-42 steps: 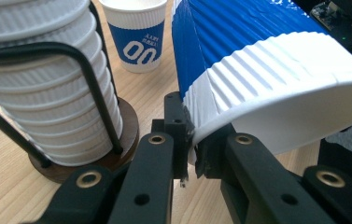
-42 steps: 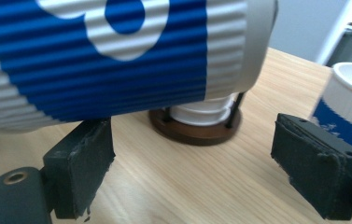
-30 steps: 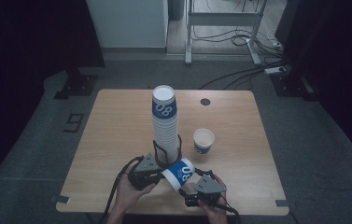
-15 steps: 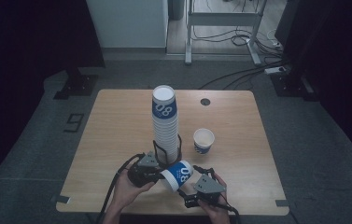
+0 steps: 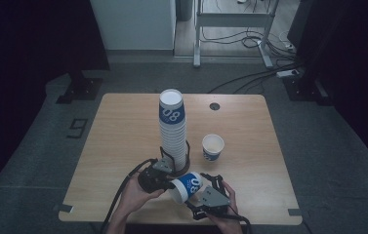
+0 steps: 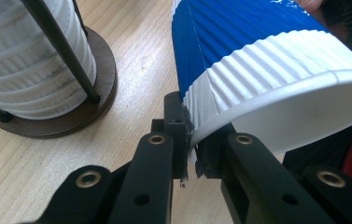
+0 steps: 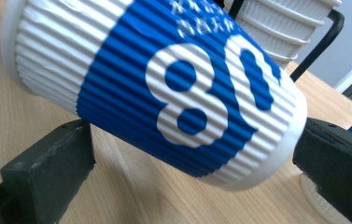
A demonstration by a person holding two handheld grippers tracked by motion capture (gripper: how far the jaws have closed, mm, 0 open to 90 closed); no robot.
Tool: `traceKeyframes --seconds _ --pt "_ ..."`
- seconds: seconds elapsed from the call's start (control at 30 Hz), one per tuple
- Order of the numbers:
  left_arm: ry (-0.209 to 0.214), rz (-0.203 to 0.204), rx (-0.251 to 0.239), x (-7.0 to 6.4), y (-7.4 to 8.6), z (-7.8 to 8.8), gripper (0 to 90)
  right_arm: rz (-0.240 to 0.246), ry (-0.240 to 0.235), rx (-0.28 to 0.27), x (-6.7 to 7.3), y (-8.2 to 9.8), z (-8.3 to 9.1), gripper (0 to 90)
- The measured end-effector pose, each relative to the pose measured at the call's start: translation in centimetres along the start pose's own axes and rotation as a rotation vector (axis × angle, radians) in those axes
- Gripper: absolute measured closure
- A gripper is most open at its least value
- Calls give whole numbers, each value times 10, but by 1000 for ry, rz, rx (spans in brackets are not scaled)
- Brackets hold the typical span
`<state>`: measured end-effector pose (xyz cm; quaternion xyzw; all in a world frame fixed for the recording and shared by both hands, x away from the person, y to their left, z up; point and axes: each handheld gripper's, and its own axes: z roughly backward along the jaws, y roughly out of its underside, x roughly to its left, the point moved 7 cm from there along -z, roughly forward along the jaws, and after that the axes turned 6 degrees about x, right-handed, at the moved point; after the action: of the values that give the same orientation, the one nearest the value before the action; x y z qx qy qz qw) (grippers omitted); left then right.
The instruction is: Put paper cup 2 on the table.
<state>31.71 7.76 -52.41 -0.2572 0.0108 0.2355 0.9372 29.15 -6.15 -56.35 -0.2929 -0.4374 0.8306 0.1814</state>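
Observation:
A blue and white ribbed paper cup (image 5: 186, 187) printed "80" lies tilted on its side above the table's near edge. My left gripper (image 6: 190, 151) is shut on the cup's white rim (image 6: 276, 88), one jaw inside and one outside; in the high view the left gripper (image 5: 168, 183) sits left of the cup. My right gripper (image 7: 194, 158) has just been opening. Its pads (image 7: 52, 172) stand either side of the cup (image 7: 173, 88) without pressing it. From above, the right gripper (image 5: 202, 192) is just right of the cup.
A tall stack of matching cups (image 5: 173, 129) stands in a black wire holder on a round wooden base (image 6: 71, 116), just behind the grippers. One upright cup (image 5: 213, 147) stands to its right. The wooden table (image 5: 123, 146) has a small round hole (image 5: 214, 106) at the back.
The right gripper's jaws have spread apart off the cup. The cup stays in the left gripper and sits slightly lower. Both hands have barely moved.

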Motion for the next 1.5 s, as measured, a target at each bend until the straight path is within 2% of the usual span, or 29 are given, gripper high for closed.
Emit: traceKeyframes --seconds 0.1,0.17,0.23,0.27,0.33,0.43,0.53,0.6,0.67,0.73,0.77,0.8,0.93,1.07,1.2,1.3,1.37,1.5 --pt "0 7 30 0 -1 -3 838 51 -11 0 2 1 -2 0" --pt "7 5 26 -1 -2 -4 837 116 4 -26 3 0 -2 0" --pt "6 6 24 -2 -3 -5 838 117 -24 -38 7 -2 -2 0" --pt "14 9 20 -2 -4 -4 838 125 -22 -38 8 -2 -2 0" --pt "14 16 -5 -2 -5 -3 842 110 -18 -34 9 -3 -2 0" --pt "61 43 -50 -4 -7 -4 852 80 3 -43 7 -3 -3 0" --pt "47 51 -42 -3 -8 -6 855 60 14 -12 8 -4 -7 1" --pt "51 57 -49 -4 -10 -8 858 73 19 -27 12 -8 -8 15" --pt "61 62 -59 -6 -12 -10 858 81 3 -47 16 -13 -8 9" --pt "61 76 -64 -6 -13 -10 860 117 31 -44 18 -17 -10 16" --pt "63 79 -69 -6 -13 -10 862 109 36 -36 19 -17 -12 22" --pt "63 81 -75 -6 -13 -10 863 82 28 -32 18 -18 -13 30" --pt "72 93 -96 -5 -14 -9 864 63 16 -31 17 -17 -12 92" --pt "76 107 -131 -5 -16 -8 863 23 0 -43 16 -17 -11 95" --pt "70 112 -142 -6 -17 -8 863 -14 -17 -60 15 -18 -11 95" --pt "78 115 -144 -7 -18 -8 862 6 -5 -67 15 -20 -8 106" --pt "83 113 -144 -7 -18 -7 860 -1 -18 -96 16 -23 -6 113" --pt "85 110 -145 -7 -18 -8 853 -2 -24 -100 16 -24 -5 123"
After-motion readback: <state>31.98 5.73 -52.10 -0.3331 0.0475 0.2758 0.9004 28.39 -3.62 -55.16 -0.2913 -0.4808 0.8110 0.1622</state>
